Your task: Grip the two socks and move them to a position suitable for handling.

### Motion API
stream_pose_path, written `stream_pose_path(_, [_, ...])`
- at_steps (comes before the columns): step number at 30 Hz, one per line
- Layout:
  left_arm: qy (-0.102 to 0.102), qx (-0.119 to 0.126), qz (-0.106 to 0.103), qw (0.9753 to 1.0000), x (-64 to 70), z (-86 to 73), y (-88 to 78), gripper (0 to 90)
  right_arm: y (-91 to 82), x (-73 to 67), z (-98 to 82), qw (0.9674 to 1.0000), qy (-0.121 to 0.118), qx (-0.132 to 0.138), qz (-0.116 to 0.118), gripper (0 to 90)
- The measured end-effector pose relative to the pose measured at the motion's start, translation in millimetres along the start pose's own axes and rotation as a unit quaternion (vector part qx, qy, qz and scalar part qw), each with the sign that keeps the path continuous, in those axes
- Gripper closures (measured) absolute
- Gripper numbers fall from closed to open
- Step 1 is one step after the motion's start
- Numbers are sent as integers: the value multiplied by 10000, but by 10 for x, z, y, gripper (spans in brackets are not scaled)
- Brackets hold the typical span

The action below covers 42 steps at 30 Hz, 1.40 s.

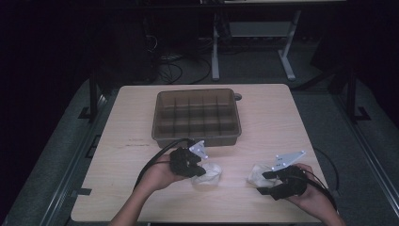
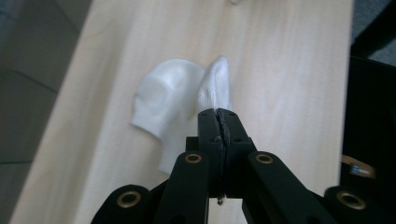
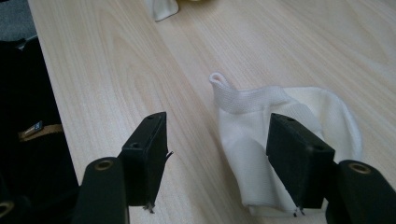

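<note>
A light wooden surface (image 1: 263, 122) carries a brown divided tray (image 1: 196, 117) toward its far edge, near the middle, and two white socks close to the near edge. The left gripper (image 1: 200, 167), held in the person's left hand (image 1: 157, 176), sits just in front of the tray's near wall; its jaws are clenched on a raised fold of the left sock (image 1: 209, 174), and the left gripper view shows that fold (image 2: 215, 86) pinched upright between the closed jaws while the rest of the sock lies flat on the wood. The right gripper (image 1: 267, 182), in the right hand (image 1: 313, 195), rests near the right part of the near edge with its jaws spread apart and gripping nothing. In the right gripper view the right sock (image 3: 280, 135) lies flat with its ribbed cuff turned away, one jaw over its fabric and the other over bare wood beside it.
</note>
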<state>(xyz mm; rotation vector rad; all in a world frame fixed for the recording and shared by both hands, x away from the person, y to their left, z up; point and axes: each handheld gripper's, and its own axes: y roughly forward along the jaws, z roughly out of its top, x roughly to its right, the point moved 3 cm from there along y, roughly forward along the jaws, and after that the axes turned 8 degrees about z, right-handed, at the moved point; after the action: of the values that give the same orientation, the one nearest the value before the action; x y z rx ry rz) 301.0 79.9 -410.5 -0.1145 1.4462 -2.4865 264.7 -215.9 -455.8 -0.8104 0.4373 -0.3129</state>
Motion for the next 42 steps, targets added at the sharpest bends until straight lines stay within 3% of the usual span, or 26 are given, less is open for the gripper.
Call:
stream_pose_path(8, [202,-33,-343,9992,204,-48,-31,850,6,1,-1,10000,-12,-20,-12,380])
stream_pose_path(10, [218,-52,-347,9991,218,-56,-36,846,4,0,3,10000,-24,-14,-13,380])
stream_pose_path(15, [127,-137,-356,9992,195,-103,23,836,16,-7,8,10000,-57,-20,5,380])
stream_pose_path(23, [-39,-580,-299,9979,136,-288,277,835,7,-11,10,10000,-58,-4,14,384])
stream_pose_path(34, [-104,-724,-286,9969,91,-270,465,820,6,-27,14,10000,-47,-19,12,385])
stream_pose_path(42, [-145,-592,-344,9975,59,-169,554,821,-1,-21,8,10000,-58,-11,16,386])
